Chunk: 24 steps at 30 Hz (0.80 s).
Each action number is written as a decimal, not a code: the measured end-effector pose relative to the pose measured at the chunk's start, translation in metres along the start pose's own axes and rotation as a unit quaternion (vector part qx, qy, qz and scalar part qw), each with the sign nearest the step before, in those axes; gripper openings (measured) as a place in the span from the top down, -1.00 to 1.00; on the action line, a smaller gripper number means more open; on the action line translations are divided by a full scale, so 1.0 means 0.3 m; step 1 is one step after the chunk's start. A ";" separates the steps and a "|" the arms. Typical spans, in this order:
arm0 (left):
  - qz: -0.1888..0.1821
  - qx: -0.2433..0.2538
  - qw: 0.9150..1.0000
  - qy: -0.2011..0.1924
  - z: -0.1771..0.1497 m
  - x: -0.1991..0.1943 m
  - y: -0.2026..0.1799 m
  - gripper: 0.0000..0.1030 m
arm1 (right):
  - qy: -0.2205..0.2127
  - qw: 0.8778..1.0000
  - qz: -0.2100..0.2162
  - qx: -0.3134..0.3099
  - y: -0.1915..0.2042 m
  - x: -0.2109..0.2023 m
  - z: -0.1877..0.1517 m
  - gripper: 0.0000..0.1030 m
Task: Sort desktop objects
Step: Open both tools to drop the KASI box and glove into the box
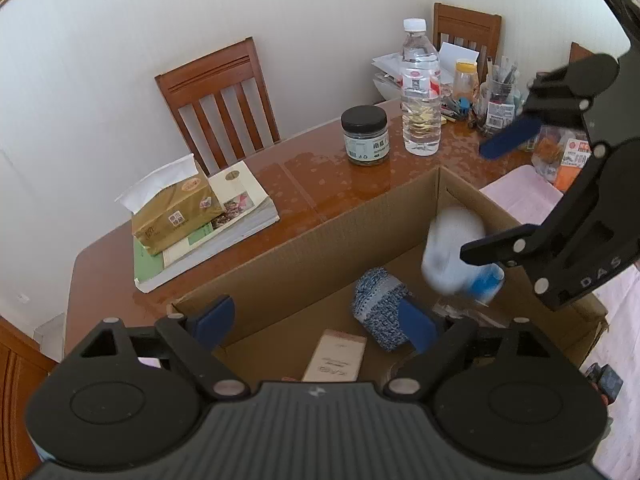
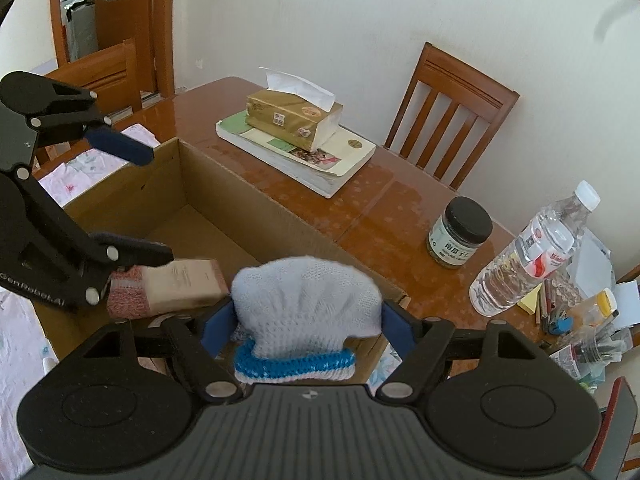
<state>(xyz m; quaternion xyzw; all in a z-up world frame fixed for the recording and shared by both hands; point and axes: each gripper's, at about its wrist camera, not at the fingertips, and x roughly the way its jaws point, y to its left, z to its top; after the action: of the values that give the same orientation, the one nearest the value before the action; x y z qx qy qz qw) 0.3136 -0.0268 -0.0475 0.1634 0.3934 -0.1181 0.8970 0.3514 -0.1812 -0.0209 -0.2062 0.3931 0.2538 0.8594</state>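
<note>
Cardboard box [image 1: 320,236] sitting on the table [image 1: 304,176], in the left wrist view; inside it a knitted roll [image 1: 380,312] lying centre, a small carton [image 1: 336,356] lying at 7 o'clock of the roll, a glove [image 1: 456,256] showing at 2 o'clock of it. Tissue pack [image 1: 176,212] resting on a book stack [image 1: 240,216], at 9 o'clock of the box. Jar [image 1: 365,135] standing at 12 o'clock beyond the box; water bottle [image 1: 420,92] standing just beside it at 3 o'clock.

Both grippers are matte black with silver rivets. The left gripper [image 1: 316,320] carries blue pads [image 1: 416,326]. The right gripper [image 2: 308,320] shows a ribbed grey housing at the frame's bottom.
</note>
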 end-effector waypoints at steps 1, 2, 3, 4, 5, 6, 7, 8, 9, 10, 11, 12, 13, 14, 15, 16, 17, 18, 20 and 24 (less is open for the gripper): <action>0.000 0.001 1.000 0.001 -0.002 0.000 0.000 -0.73 | -0.001 1.000 -0.003 0.000 0.000 0.000 0.000 -0.74; 0.000 0.002 1.000 0.003 -0.003 0.001 0.000 -0.73 | -0.004 1.000 -0.007 0.001 0.000 -0.002 0.000 -0.79; 0.001 0.003 1.000 0.005 -0.003 0.001 0.000 -0.73 | -0.007 1.000 -0.007 0.002 -0.002 -0.005 0.000 -0.82; 0.001 0.006 1.000 0.007 -0.005 0.001 -0.002 -0.73 | -0.009 1.000 -0.005 0.005 -0.003 -0.008 -0.001 -0.89; 0.003 0.008 1.000 0.007 -0.007 -0.002 -0.004 -0.73 | -0.011 1.000 -0.005 0.009 -0.005 -0.012 0.000 -0.96; 0.004 0.012 1.000 0.007 -0.008 -0.005 -0.006 -0.75 | -0.013 1.000 -0.007 0.011 -0.007 -0.014 0.000 -1.00; 0.004 0.014 1.000 0.008 -0.010 -0.008 -0.008 -0.78 | -0.015 1.000 -0.007 0.012 -0.008 -0.018 0.000 -1.00; 0.003 0.017 1.000 0.009 -0.012 -0.012 -0.010 -0.79 | -0.014 1.000 -0.006 0.013 -0.008 -0.019 0.000 -1.00; 0.003 0.018 1.000 0.008 -0.015 -0.018 -0.013 -0.79 | -0.014 1.000 -0.006 0.013 -0.008 -0.022 -0.001 -1.00; 0.003 0.020 1.000 0.007 -0.017 -0.024 -0.015 -0.80 | -0.014 1.000 -0.006 0.012 -0.007 -0.024 -0.002 -1.00; 0.004 0.021 1.000 0.006 -0.019 -0.030 -0.017 -0.80 | -0.013 1.000 -0.006 0.011 -0.006 -0.026 -0.003 -1.00; 0.003 0.022 1.000 0.006 -0.021 -0.036 -0.018 -0.80 | -0.012 1.000 -0.004 0.010 -0.005 -0.029 -0.006 -1.00; 0.004 0.022 1.000 0.005 -0.024 -0.042 -0.020 -0.80 | -0.012 1.000 -0.003 0.010 -0.004 -0.032 -0.011 -1.00; 0.006 0.023 1.000 0.003 -0.026 -0.047 -0.020 -0.80 | -0.011 1.000 0.000 0.011 -0.003 -0.035 -0.014 -1.00; 0.009 0.024 1.000 0.001 -0.029 -0.055 -0.022 -0.81 | -0.012 1.000 0.003 0.012 -0.003 -0.039 -0.019 -1.00; 0.009 0.024 1.000 0.000 -0.032 -0.059 -0.022 -0.81 | -0.012 1.000 0.006 0.013 -0.001 -0.044 -0.024 -1.00; 0.008 0.023 1.000 0.000 -0.034 -0.066 -0.022 -0.81 | -0.012 1.000 0.011 0.012 0.002 -0.049 -0.029 -1.00; 0.006 0.022 1.000 -0.002 -0.037 -0.076 -0.022 -0.81 | -0.013 1.000 0.014 0.008 0.007 -0.056 -0.034 -1.00; 0.003 0.022 1.000 -0.004 -0.044 -0.095 -0.026 -0.81 | -0.020 1.000 0.015 -0.009 0.023 -0.074 -0.048 -1.00; -0.006 0.023 1.000 -0.003 -0.056 -0.131 -0.039 -0.81 | -0.017 0.999 0.013 -0.039 0.053 -0.108 -0.074 -1.00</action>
<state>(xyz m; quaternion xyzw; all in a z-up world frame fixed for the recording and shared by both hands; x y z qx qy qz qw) 0.2723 -0.0277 -0.0313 0.1814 0.3891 -0.1331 0.8933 0.3111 -0.1899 -0.0117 -0.2302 0.3709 0.2832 0.8540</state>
